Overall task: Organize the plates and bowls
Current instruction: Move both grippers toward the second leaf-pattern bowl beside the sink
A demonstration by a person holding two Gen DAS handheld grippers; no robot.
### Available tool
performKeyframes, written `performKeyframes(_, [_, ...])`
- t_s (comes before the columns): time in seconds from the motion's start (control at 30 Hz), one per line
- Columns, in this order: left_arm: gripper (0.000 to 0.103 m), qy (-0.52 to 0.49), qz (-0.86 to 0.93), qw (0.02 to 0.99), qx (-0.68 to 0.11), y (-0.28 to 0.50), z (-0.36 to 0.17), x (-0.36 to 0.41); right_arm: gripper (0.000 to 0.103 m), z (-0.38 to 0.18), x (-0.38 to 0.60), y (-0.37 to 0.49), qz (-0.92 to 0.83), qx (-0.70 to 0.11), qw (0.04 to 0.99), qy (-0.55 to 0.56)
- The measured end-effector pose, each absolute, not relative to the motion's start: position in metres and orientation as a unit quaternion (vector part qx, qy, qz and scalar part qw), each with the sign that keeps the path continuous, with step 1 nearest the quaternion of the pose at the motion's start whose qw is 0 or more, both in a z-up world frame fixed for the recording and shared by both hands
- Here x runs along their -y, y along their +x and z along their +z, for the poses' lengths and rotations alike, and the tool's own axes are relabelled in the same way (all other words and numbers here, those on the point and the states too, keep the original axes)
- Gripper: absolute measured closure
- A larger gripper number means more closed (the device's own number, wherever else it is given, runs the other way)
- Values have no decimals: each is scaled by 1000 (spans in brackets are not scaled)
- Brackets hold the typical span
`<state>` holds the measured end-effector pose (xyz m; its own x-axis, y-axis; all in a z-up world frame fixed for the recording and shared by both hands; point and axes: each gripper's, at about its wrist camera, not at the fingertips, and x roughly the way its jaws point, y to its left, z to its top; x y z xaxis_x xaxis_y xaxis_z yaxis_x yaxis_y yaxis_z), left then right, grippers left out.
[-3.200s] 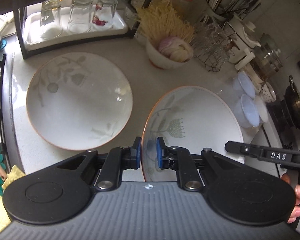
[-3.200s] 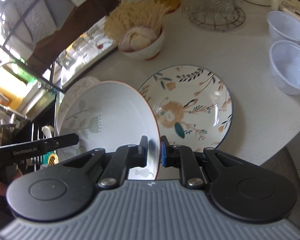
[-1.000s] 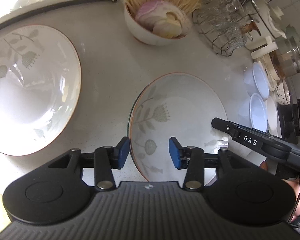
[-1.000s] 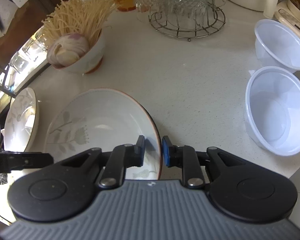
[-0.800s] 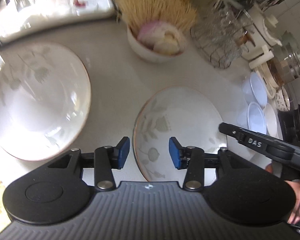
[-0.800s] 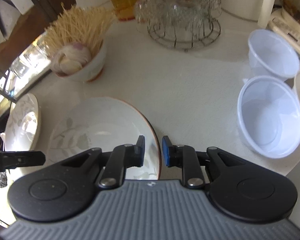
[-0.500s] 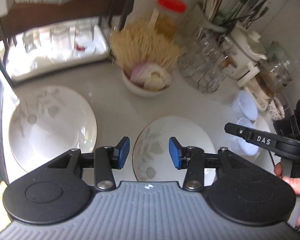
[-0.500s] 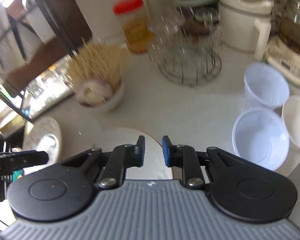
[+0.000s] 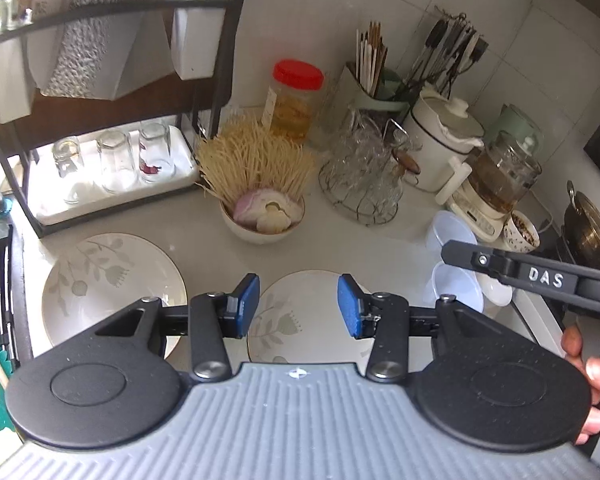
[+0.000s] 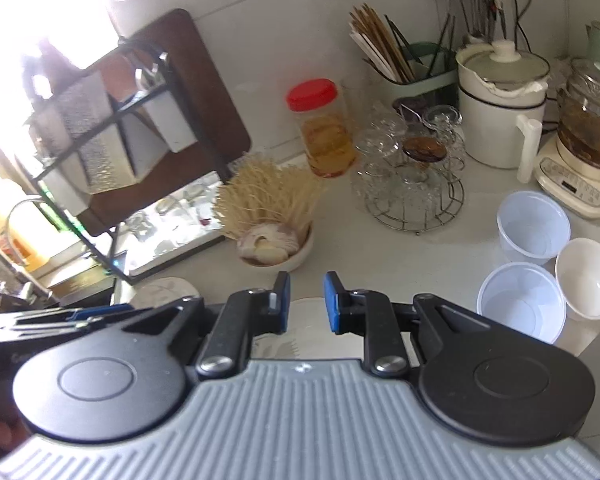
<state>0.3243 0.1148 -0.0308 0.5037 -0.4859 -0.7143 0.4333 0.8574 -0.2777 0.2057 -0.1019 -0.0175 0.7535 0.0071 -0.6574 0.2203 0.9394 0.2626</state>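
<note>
Two white plates with a grey leaf pattern lie on the white counter. One plate [image 9: 112,280] is at the left. The other plate [image 9: 300,312] lies right below my left gripper [image 9: 298,306], which is open, empty and well above it. My right gripper [image 10: 306,302] is open and empty, raised above the same plate [image 10: 308,332], mostly hidden by its body. The right gripper also shows in the left wrist view [image 9: 532,276], at the right edge. Two clear plastic bowls [image 10: 532,232] [image 10: 520,304] and a small white bowl [image 10: 586,276] stand at the right.
A bowl of noodles and onion [image 9: 264,208] stands behind the plates. A wire rack of glasses [image 9: 364,184], a red-lidded jar [image 9: 296,100], a utensil holder [image 10: 412,64] and kettles [image 10: 500,108] line the back. A black shelf with glasses [image 9: 108,168] is at the left.
Both grippers let go of the plate, which now lies flat on the counter, and rose well above it. The right gripper's jaws opened wider.
</note>
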Motion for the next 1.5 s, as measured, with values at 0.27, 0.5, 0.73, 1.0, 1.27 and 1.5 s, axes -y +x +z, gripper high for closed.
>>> performKeyframes(0.27, [54,-39,-235,884,-402,287,-15,-102,80,-7,105,178,-8,-341,931,131])
performKeyframes(0.5, [54,-39,-199,896,-396,256,-11,-88,80,-5,115,160,36,-335,935,108])
performKeyframes(0.73, [54,-48,-170,895,-409,228,-16,-74,80,-8,131,144,67,-340,933,102])
performKeyframes(1.0, [54,-61,-132,897,-417,194,-21,-61,80,-13,146,125,97,-342,930,87])
performKeyframes(1.27, [54,-86,-98,893,-431,164,-32,-55,80,-23,154,113,125,-361,921,78])
performKeyframes(1.5, [54,-108,-64,891,-437,145,-44,-59,80,-28,158,108,146,-368,915,71])
